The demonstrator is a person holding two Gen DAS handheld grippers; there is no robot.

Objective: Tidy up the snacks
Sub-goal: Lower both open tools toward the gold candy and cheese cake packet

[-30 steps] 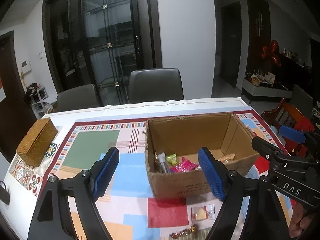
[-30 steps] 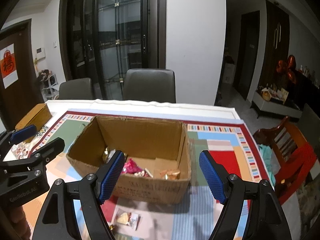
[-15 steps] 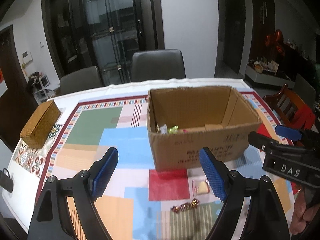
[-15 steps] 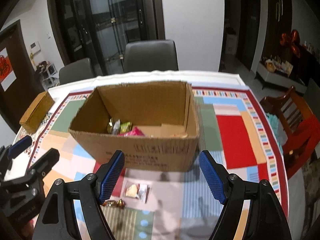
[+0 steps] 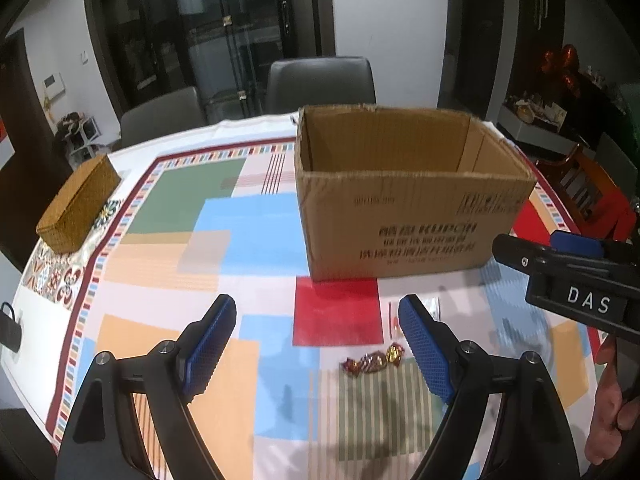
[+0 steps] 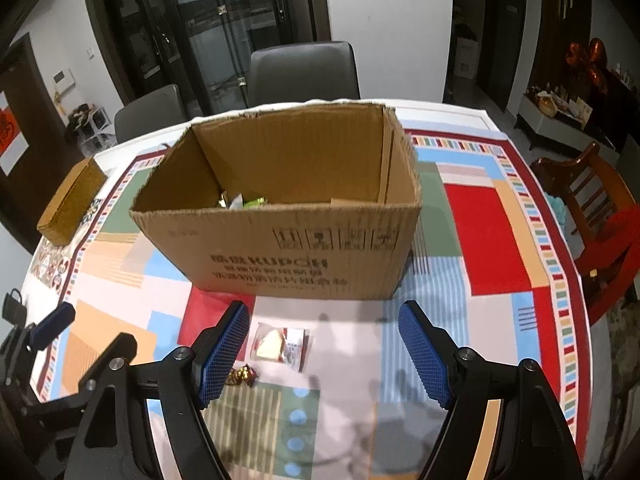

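Both grippers hang with jaws apart and empty: the left gripper (image 5: 316,344) and the right gripper (image 6: 324,354) tilt down toward the snacks lying loose on the near side of the cardboard box (image 6: 280,240). Between the right gripper's fingers, closer to its left pad, lies a clear packet (image 6: 280,344) with a pale wedge inside; a foil-wrapped candy (image 5: 374,362) sits just inside the left gripper's right pad. My reading is that each is lining up a pick. To do it well, centre the jaws over one item first, come nearly to the surface before closing, and pinch the flat packet by an edge, since it will likely slide on the cloth. The box beyond both grippers already holds a few wrappers. The surface (image 5: 248,216) wears a colourful patchwork cloth; a woven box (image 5: 78,204) sits far left, with dark chairs and glass doors behind.
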